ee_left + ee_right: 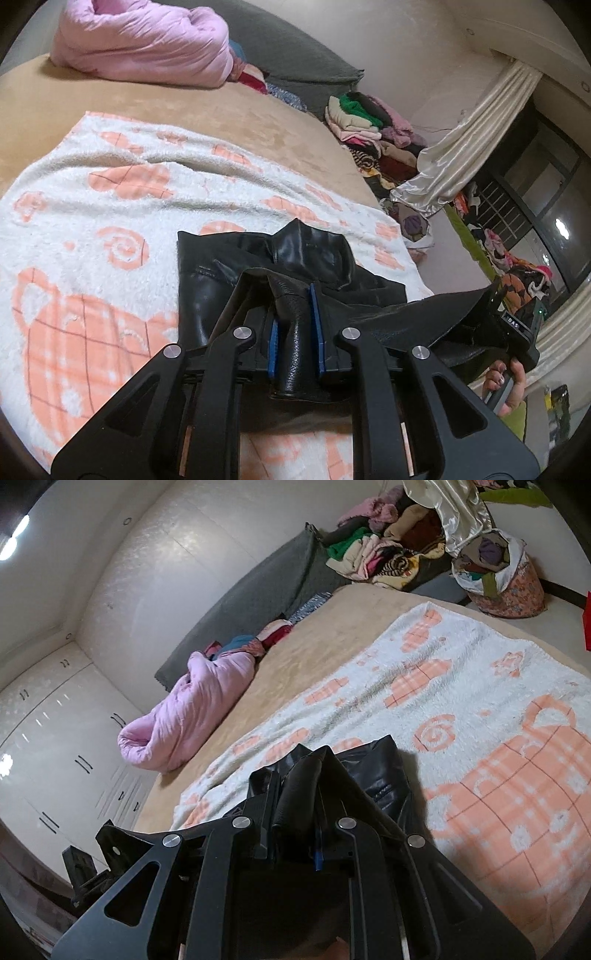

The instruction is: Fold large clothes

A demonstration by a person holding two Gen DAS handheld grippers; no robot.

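Observation:
A black leather garment (258,266) lies partly on a white and orange fleece blanket (110,192) on the bed. My left gripper (294,306) is shut on a fold of the black leather, pinched between its blue pads (317,325). My right gripper (295,786) is shut on another fold of the same garment (380,771). The right gripper's body shows in the left wrist view (517,332), held by a hand at the right, with the leather stretched toward it.
A rolled pink quilt (147,40) lies at the bed's far side by a grey headboard (295,62). Piles of clothes (373,129) and a cream curtain (465,147) stand beyond the bed. A patterned laundry bag (506,587) sits on the floor. White wardrobes (55,746) line the wall.

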